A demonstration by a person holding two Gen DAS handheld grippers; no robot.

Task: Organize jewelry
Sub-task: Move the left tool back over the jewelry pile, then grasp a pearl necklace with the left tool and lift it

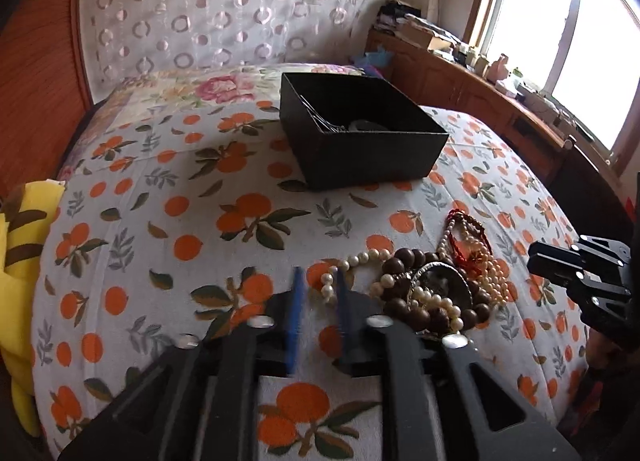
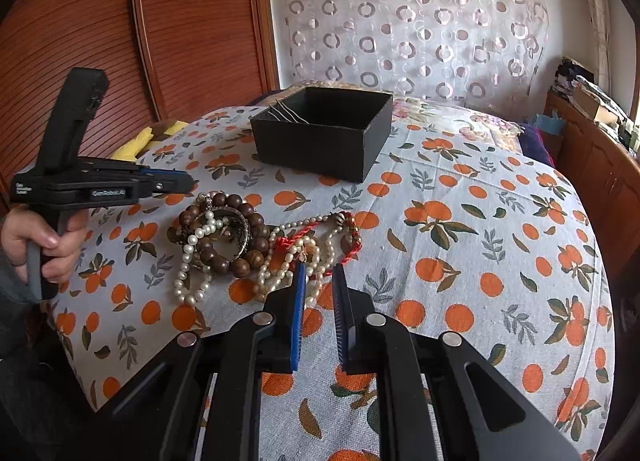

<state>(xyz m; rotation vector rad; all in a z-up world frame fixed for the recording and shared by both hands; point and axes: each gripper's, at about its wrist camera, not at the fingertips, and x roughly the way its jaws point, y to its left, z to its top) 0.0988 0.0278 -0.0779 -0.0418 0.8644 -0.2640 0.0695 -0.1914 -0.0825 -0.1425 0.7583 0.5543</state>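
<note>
Left wrist view: left tongs (image 1: pixel 318 281), narrowly parted and empty, hover at the pearl strand (image 1: pixel 352 263) edging the jewelry pile (image 1: pixel 436 281) on the bed (image 1: pixel 180 181); right tongs (image 2: pixel 318 275) likewise narrow, empty; next, grip one piece for the black box (image 1: pixel 360 129).

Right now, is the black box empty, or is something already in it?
Not empty. The black box stands open with no lid, and thin silvery chains lie inside against its wall. What else it holds cannot be told.
</note>
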